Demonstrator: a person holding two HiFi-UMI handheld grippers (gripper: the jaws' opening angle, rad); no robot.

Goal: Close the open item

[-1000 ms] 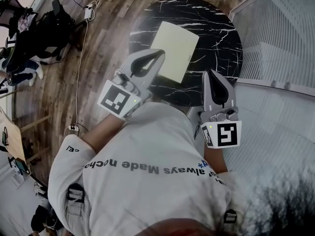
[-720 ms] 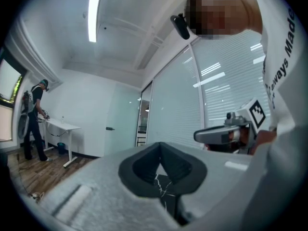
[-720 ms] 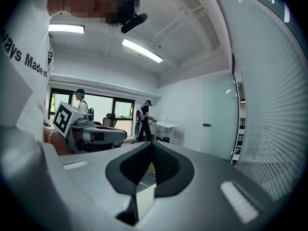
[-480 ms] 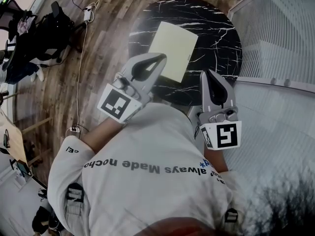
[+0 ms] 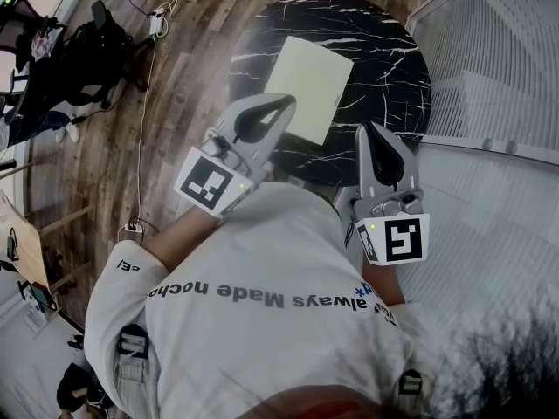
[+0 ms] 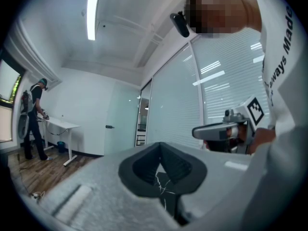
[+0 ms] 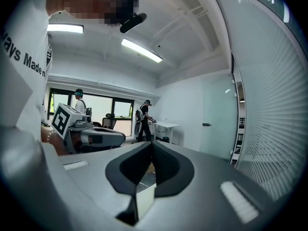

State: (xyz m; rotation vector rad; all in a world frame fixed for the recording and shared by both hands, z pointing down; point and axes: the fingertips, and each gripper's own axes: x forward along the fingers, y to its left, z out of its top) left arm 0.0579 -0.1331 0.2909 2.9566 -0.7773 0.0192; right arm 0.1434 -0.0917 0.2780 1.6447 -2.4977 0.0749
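Observation:
A pale yellow notebook lies flat with its cover down on the round black marble table. My left gripper hovers over the notebook's near left corner, shut, with nothing between its fingers. My right gripper hangs at the table's near right edge, also shut and empty. In the left gripper view the jaws meet at the tips, with black marble showing through the gap behind them. In the right gripper view the jaws meet too, and a pale edge shows below them.
Wooden floor with a cable and a power strip lies left of the table. A glass wall with blinds stands close on the right. A chair with bags is at far left. People stand at desks across the room.
Both grippers have shifted only slightly and stay shut. The notebook lies as before.

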